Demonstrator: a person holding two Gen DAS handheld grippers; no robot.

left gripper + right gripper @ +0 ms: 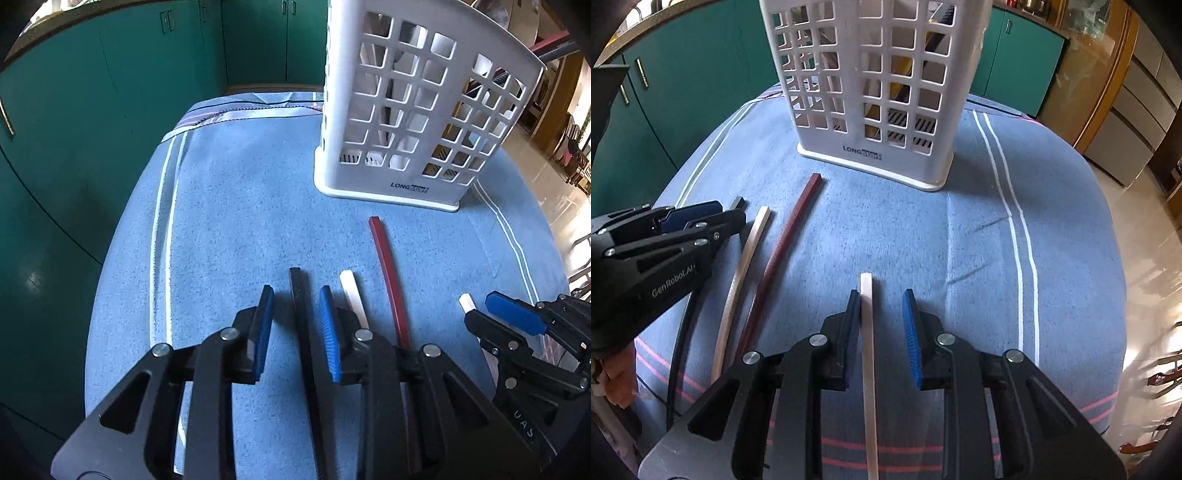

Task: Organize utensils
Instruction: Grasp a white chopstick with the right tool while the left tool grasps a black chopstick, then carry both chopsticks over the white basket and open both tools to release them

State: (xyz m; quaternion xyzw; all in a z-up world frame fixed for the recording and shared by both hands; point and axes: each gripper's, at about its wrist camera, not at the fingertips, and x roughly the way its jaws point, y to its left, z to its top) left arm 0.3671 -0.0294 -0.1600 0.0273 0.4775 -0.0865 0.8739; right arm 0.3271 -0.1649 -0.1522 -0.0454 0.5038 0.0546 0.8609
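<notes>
Right, both my claws are down over the blue striped cloth (960, 229) that covers the tabletop, and four chopsticks lie on it in front of the white slotted utensil basket (417, 110). My left claw (295, 325) stands spread, its blue pads apart, and the black chopstick (301, 314) lies between them, close to the right pad; I can't tell whether that pad touches it, and the other pad stands clear of it. Just beside it on the right lies a white chopstick (352, 295), then the dark red chopstick (388, 273), whose far end points toward the basket's base. My right claw (882, 332) is spread too, with the second white chopstick (867, 332) lying between the pads, right against the left one and well clear of the right one, so nothing is pinched. In the right wrist view my left claw shows at the left edge, over the black stick's tip. The basket stands upright near the far end of the cloth, with a few utensils showing through its grid. Teal cabinets (129, 92) run behind.
</notes>
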